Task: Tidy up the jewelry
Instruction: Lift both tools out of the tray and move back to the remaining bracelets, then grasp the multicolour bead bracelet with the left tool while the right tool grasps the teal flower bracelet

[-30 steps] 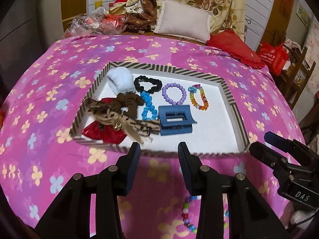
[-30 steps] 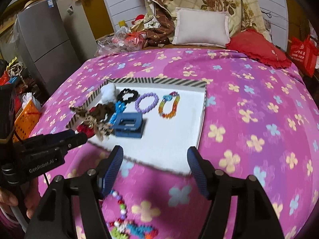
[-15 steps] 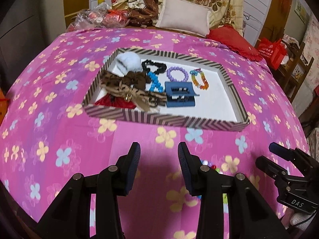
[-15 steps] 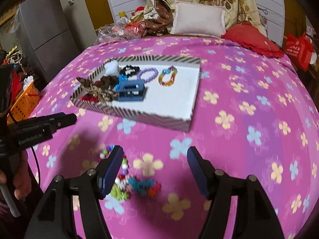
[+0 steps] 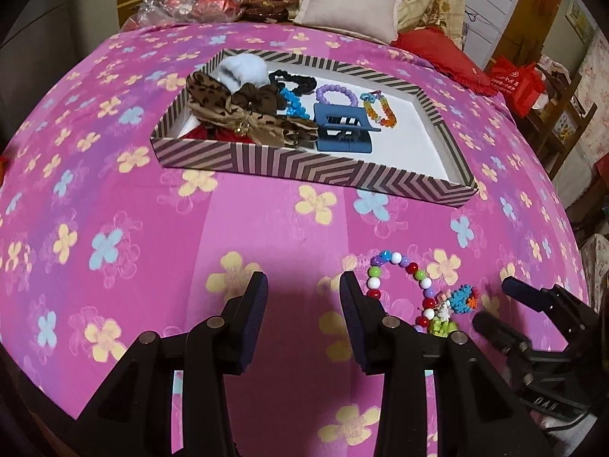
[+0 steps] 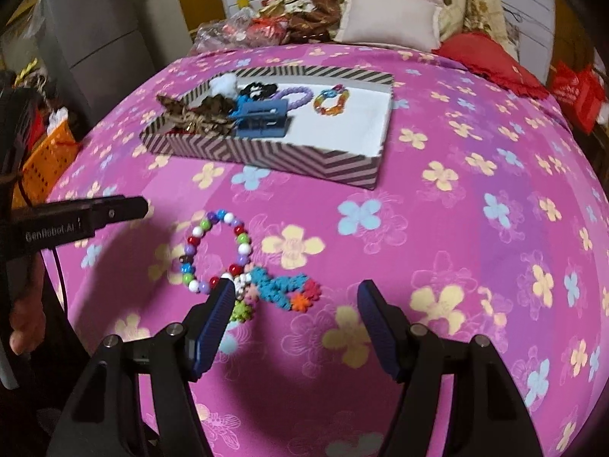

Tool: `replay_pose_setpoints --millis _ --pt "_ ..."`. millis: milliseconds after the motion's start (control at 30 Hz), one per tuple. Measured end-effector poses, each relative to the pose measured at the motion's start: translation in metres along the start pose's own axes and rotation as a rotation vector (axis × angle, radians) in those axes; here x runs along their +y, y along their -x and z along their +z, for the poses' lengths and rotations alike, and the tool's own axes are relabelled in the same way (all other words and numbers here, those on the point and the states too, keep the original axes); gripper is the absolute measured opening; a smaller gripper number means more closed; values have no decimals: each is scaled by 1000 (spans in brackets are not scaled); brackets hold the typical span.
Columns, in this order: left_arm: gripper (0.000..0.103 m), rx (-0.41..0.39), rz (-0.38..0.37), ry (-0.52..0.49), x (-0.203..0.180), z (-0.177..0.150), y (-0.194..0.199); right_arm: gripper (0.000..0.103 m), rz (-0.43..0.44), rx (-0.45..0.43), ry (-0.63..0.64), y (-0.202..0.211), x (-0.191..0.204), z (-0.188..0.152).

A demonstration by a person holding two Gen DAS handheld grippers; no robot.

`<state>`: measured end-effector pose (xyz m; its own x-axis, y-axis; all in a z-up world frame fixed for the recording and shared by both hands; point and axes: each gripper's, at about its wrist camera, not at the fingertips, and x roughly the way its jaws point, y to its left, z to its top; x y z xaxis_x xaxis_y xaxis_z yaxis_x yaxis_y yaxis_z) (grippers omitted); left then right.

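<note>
Lying on the bed (image 6: 456, 228) near the striped tray (image 6: 266, 156), a bead bracelet (image 6: 213, 251) touches a spiky bracelet (image 6: 281, 289). Both hand-held grippers, left (image 5: 302, 297) and right (image 6: 295, 302), gape apart, empty, beside the tray.

Black left tongs (image 5: 303, 297), blue ribbed pads, silver screws, right tongs (image 6: 295, 306) alike (white "GenRobot.AI" lettering)

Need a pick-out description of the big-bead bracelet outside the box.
On the pink floral bedspread, look in front of the striped box. The multicolour round-bead bracelet lies there in an open loop. Unlike the spiky flower-bead bracelet touching it, its beads are smooth balls.
</note>
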<state>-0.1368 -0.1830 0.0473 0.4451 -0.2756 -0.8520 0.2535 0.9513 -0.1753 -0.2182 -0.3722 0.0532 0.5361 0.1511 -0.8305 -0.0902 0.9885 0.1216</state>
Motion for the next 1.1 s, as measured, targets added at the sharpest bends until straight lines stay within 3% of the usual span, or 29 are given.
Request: replay_pose_setpoints --millis 533,767,1100 --pt "40 7 4 7 -1 -2 -3 69 -31 -6 39 -21 5 -3" --pt "40 9 4 17 0 -2 -5 22 -31 3 64 -23 5 -5" --pt "41 40 -50 0 -13 -4 -12 16 -23 -8 -3 -11 -20 -8"
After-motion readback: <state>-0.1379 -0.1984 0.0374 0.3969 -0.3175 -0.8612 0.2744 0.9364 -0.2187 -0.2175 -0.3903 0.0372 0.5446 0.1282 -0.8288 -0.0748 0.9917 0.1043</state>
